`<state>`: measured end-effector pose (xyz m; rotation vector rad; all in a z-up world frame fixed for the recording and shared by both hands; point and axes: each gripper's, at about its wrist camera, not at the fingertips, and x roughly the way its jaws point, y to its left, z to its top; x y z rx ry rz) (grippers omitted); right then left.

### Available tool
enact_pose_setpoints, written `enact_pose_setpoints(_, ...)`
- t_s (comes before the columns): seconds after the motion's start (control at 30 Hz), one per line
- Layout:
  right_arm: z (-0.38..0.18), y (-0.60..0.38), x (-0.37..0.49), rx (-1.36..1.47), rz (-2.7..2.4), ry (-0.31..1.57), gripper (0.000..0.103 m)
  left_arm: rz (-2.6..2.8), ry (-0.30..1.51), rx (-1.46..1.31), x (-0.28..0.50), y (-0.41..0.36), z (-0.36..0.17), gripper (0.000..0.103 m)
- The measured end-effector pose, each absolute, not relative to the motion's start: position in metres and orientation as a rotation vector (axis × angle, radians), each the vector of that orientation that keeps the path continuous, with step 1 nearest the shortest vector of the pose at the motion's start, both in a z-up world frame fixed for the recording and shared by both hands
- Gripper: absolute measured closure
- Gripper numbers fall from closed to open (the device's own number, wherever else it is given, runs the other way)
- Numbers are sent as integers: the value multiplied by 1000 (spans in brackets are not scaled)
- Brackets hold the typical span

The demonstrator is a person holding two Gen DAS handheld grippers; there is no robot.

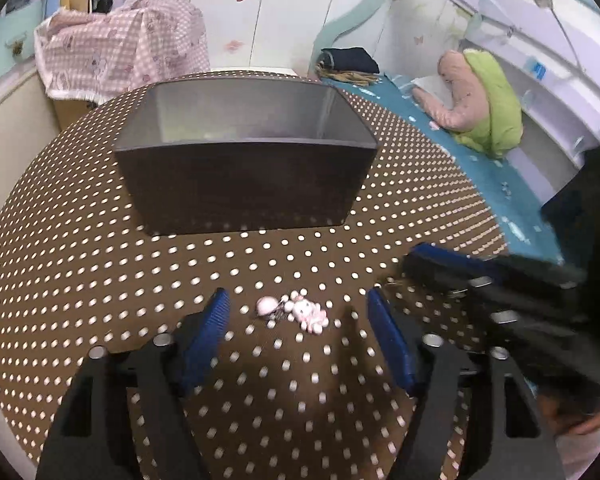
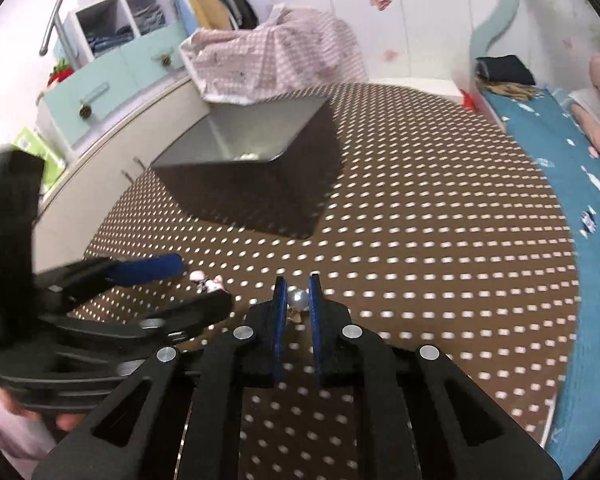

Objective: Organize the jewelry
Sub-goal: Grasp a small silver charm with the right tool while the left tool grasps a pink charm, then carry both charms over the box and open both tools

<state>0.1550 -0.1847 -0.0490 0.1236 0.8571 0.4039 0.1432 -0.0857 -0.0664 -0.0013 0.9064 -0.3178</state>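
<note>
A pink charm piece (image 1: 300, 312) lies on the brown dotted tablecloth (image 1: 100, 272). My left gripper (image 1: 297, 295) stands open around it, one blue pad on each side, neither touching. In the right wrist view the same pink piece (image 2: 208, 282) shows between the left gripper's fingers (image 2: 152, 270). My right gripper (image 2: 297, 286) is shut on a pearl-like bead (image 2: 298, 299) just above the cloth. From the left wrist view the right gripper (image 1: 414, 264) is a blur at the right. A dark open box (image 1: 240, 176) stands behind, with a small pale item (image 2: 246, 157) inside.
A pink checked cloth (image 1: 120, 48) covers something behind the table. A bed with a teal sheet (image 1: 480, 168) runs along the right. A cabinet with pale green drawers (image 2: 112, 76) stands at the left. The box (image 2: 252, 184) has bare cloth around it.
</note>
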Motion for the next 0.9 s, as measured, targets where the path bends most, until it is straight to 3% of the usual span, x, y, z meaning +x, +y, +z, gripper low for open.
enact_pose_setpoints(0.03,-47,-188,156,127,401,852,91,-313,889,35,142,-90,-67,79)
enact_pose_setpoints(0.27,-27,-206,155,136,386,801,91,-395,873,5,131,-84,-60,79)
enact_pose_setpoints(0.73,32,-164,199,156,463,668,91,-254,660,27,163,-61,21,79)
enact_pose_setpoints(0.83,36,-154,216,198,527,667,89,-251,668,27,178,-57,23,78)
enact_pose_setpoints(0.87,35,-152,226,233,550,687,82,-256,674,33,182,-56,22,78)
enact_pose_setpoints(0.9,33,-152,229,243,525,703,72,-235,682,43,185,-55,20,68)
